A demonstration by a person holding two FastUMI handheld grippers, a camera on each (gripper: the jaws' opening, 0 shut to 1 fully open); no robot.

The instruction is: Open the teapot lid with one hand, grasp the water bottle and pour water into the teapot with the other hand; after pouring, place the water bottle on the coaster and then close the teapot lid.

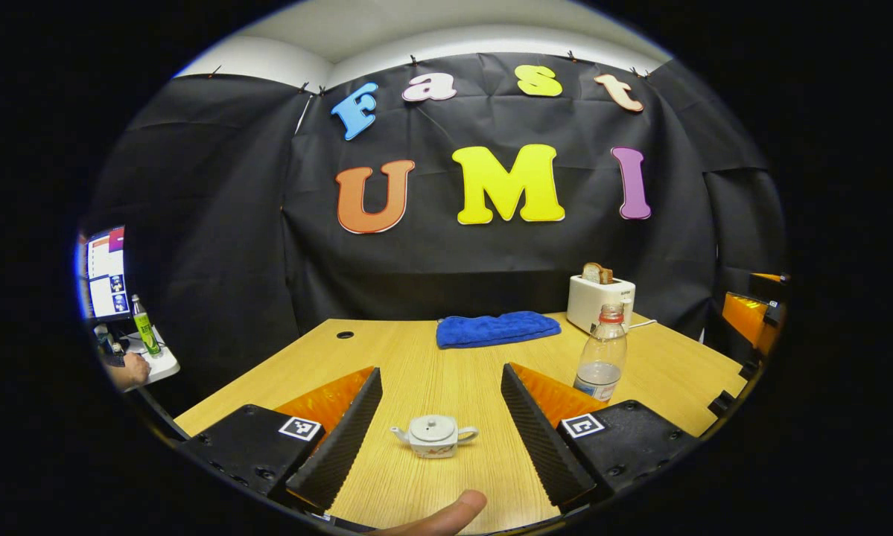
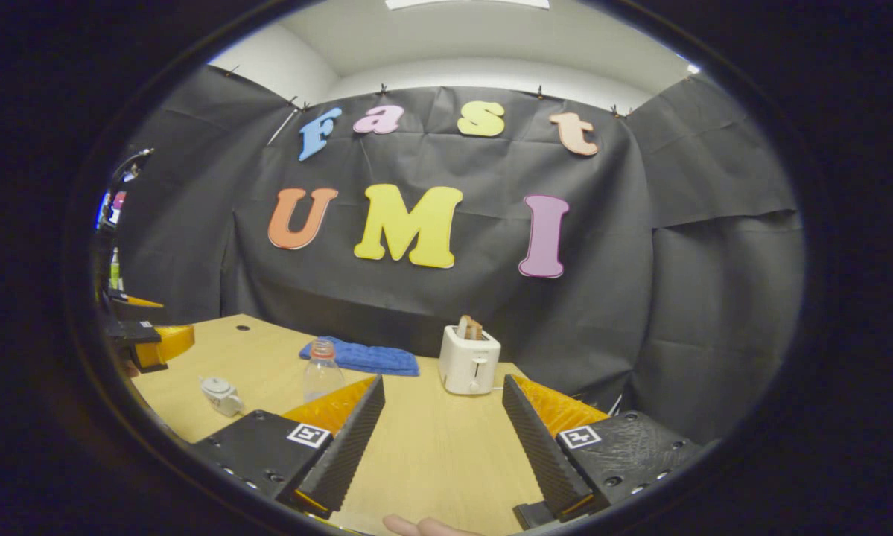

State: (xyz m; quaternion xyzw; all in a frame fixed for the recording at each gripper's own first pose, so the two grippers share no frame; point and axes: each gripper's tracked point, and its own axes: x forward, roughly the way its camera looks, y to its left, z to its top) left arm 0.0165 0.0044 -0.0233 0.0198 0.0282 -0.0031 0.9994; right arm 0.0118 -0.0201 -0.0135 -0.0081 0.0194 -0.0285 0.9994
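Note:
A small white teapot (image 1: 433,435) with its lid on stands on the wooden table, between the fingers of my open left gripper (image 1: 439,428) and apart from both. A clear water bottle (image 1: 601,353) with a red collar and a little water in it stands upright behind the left gripper's right finger. In the right gripper view the teapot (image 2: 221,395) and the bottle (image 2: 322,370) sit to the left, the bottle just behind the left finger of my open right gripper (image 2: 442,428), which holds nothing. The other gripper (image 2: 147,339) hangs at the far left edge.
A folded blue towel (image 1: 497,328) lies at the back of the table (image 1: 446,372), and a white toaster (image 1: 599,299) with bread in it stands at the back right. A person's fingertip (image 1: 446,514) shows at the bottom. A hand and a monitor are at far left.

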